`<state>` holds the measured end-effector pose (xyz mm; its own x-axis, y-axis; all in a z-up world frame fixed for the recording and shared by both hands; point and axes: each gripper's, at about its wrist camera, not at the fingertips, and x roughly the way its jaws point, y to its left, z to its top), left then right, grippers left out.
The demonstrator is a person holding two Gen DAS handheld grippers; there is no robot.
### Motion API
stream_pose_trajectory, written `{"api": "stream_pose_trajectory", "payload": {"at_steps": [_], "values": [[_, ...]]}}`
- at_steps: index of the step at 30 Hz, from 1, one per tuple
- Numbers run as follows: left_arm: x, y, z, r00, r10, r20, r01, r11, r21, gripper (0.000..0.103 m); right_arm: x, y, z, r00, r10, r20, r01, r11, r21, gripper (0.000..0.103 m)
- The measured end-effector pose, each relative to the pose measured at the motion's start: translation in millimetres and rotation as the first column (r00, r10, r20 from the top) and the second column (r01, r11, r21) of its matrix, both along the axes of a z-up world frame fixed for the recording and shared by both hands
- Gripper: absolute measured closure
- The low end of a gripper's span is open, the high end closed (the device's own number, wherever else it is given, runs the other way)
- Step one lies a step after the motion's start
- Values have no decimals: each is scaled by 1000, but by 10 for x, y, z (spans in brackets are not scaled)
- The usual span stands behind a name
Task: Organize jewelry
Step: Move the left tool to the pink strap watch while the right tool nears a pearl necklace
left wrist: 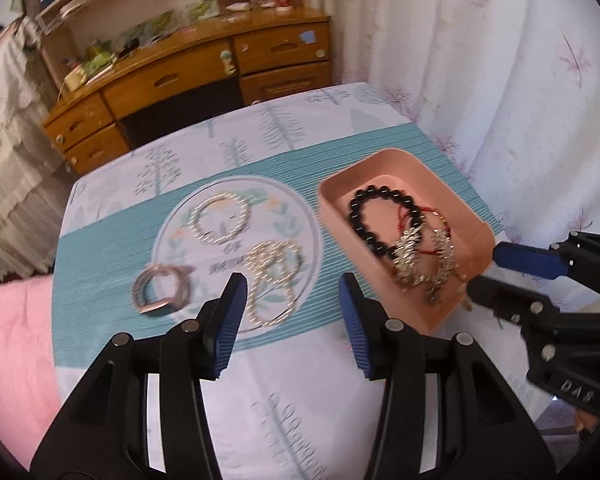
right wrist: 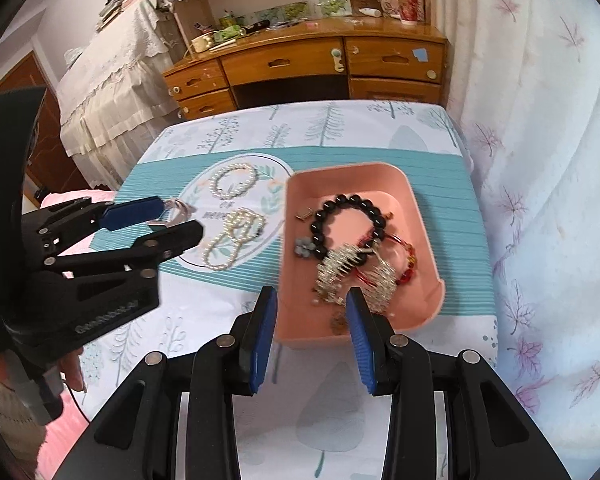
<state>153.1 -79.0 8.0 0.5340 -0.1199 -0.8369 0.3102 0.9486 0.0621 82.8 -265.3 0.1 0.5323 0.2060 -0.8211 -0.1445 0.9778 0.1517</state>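
On the tree-print tablecloth (left wrist: 284,400), a pink tray (right wrist: 422,216) holds a black bead bracelet (right wrist: 346,222) and silver hair combs (right wrist: 356,270). Two pearl bracelets (left wrist: 220,218) and a coiled bracelet (left wrist: 162,288) lie beside it. Left gripper (left wrist: 292,292) and right gripper (right wrist: 312,304) hover part-open, empty.

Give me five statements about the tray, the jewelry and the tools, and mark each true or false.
1. The black bead bracelet lies in the pink tray. True.
2. The pearl bracelets are in the tray. False: they lie on the tablecloth beside it.
3. The left tool holds nothing. True.
4. The right tool grips the black bracelet. False: it is empty.
5. The tray is blue. False: pink.
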Motion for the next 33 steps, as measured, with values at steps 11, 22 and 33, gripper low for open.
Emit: {"api": "stream_pose_trajectory", "payload": {"at_steps": [11, 22, 33], "values": [[254, 1116, 232, 970, 216, -108, -217, 976, 1, 59, 378, 578, 548, 995, 103, 12, -103, 995, -6, 67], [720, 1842, 250, 929, 358, -91, -348, 930, 117, 59, 1567, 1202, 827, 988, 136, -78, -136, 991, 2, 67], [1115, 1926, -617, 897, 359, -258, -349, 933, 86, 59, 2555, 1489, -259, 956, 97, -276, -114, 992, -48, 77]]}}
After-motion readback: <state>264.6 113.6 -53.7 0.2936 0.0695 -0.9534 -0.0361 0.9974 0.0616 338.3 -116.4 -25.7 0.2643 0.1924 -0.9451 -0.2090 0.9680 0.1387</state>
